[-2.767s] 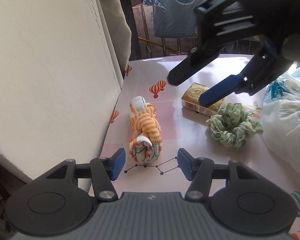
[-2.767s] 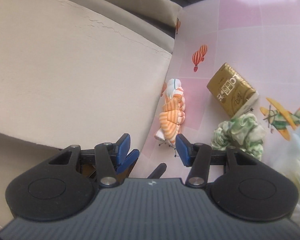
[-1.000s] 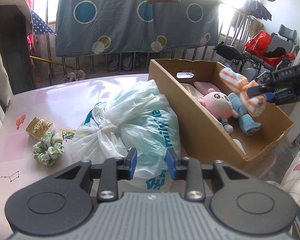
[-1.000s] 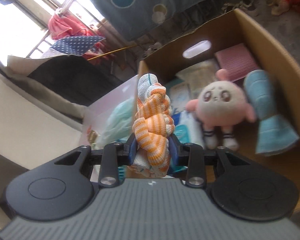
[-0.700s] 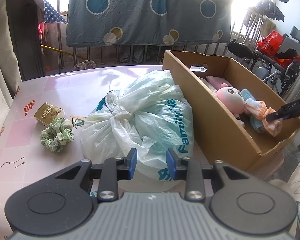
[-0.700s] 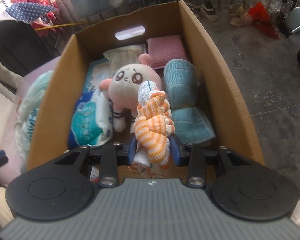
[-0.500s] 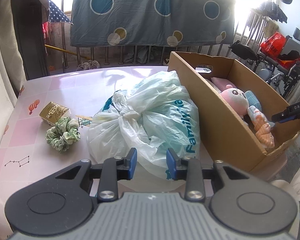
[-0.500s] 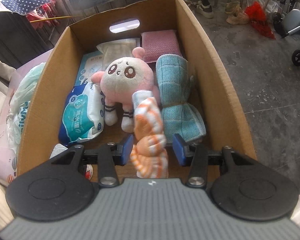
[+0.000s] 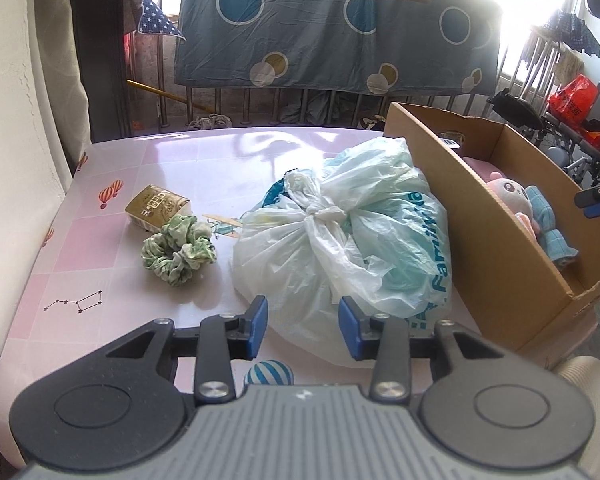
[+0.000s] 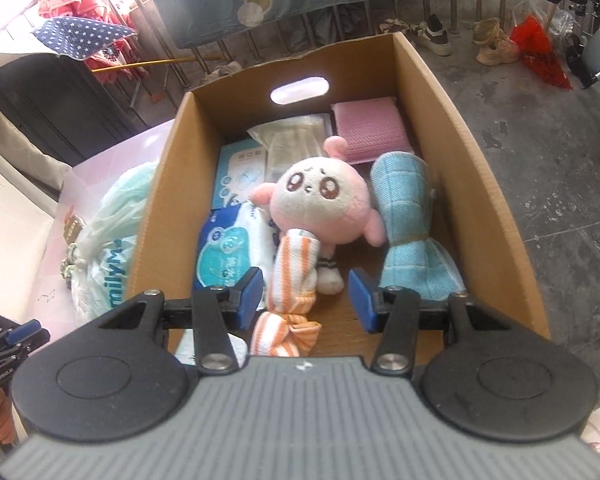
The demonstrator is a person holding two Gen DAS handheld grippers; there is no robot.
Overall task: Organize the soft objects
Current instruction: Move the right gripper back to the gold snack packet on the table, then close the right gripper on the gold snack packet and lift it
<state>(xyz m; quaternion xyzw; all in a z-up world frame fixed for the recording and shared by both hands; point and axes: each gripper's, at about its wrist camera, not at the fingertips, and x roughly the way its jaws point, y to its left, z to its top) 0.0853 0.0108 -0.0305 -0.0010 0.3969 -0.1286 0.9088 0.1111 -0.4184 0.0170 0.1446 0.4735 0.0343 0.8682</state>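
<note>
From your left gripper [image 9: 302, 328], jaws just widened and empty, you look ahead at one knotted plastic bag [image 9: 352, 236] partly reading "Family", with one green scrunchie [image 9: 178, 250] and one gold tissue pack [image 9: 156, 210] to its left on the pink patterned table [image 9: 172, 160]. From your right gripper [image 10: 306, 294], jaws parted, one orange-striped sock bundle [image 10: 294, 276] lies loose between them in the cardboard box [image 10: 484, 208], beside one pink plush [image 10: 324, 198] and one blue towel [image 10: 408, 224]

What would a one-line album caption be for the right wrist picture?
Open right gripper hangs over a cardboard box, an orange-striped knotted cloth lying inside beside a pink plush toy.
</note>
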